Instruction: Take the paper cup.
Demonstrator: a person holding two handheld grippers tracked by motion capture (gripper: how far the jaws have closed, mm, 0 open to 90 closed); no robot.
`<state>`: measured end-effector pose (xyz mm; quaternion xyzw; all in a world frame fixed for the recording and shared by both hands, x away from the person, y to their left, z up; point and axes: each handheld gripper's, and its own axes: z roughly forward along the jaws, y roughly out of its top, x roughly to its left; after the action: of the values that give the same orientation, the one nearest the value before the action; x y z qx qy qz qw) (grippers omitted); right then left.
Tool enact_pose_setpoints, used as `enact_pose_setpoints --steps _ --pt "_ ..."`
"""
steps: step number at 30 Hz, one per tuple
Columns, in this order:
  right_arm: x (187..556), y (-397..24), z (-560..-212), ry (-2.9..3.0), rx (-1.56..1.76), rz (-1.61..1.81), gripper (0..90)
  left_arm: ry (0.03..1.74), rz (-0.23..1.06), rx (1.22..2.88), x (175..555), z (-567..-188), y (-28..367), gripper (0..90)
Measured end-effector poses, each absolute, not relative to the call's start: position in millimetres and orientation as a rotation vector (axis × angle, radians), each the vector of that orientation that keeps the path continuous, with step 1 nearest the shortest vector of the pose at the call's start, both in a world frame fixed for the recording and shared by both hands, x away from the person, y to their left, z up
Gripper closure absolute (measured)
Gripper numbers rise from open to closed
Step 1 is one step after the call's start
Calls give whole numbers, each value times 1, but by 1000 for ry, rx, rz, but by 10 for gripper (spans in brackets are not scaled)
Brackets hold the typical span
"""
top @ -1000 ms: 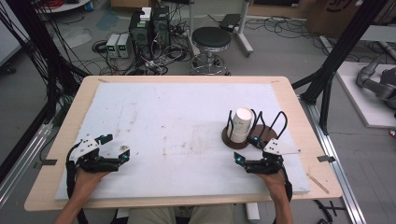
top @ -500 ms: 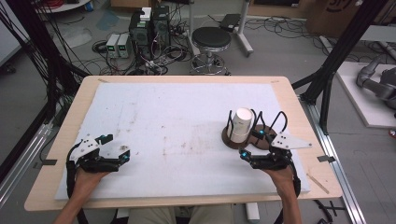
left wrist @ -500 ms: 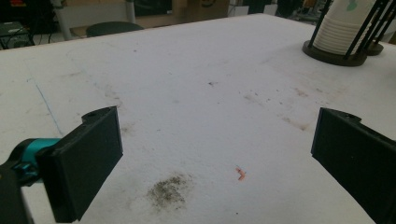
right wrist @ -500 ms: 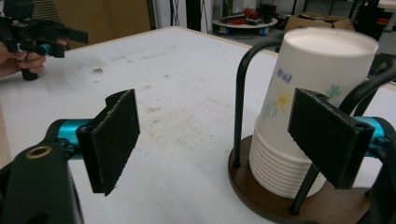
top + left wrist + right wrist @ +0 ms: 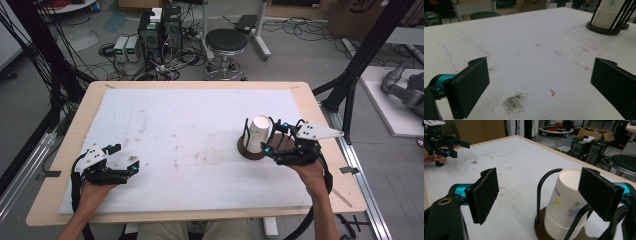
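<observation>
I see the stack of paper cups [image 5: 259, 134] upside down in its dark wire holder [image 5: 250, 149], on the white mat [image 5: 190, 130]; my right gripper [image 5: 270, 137] sits just beside the stack, jaws spread wide, one pad past the top cup, nothing held; my left gripper [image 5: 123, 159], also gaping, rests well apart from the stack.

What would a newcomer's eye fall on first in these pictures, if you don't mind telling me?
Most likely the stack of paper cups, standing upside down in a black wire holder on a round dark base at the right of the white table. The right tool hangs open right beside it, its pads not touching the cups. At the near left corner, the left tool is open too, over bare, stained surface.
</observation>
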<state>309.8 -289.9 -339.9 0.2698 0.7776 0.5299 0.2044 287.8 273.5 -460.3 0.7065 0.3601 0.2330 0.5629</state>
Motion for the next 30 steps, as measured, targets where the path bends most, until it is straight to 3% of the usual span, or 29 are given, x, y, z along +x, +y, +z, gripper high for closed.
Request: enact_pose_setpoints --steps 10,30 --pt "341 -291 -298 2309 704 1320 171 853 547 1668 288 -460 273 19" --pt "385 -275 -282 2537 628 1026 171 853 544 1670 288 -460 273 19"
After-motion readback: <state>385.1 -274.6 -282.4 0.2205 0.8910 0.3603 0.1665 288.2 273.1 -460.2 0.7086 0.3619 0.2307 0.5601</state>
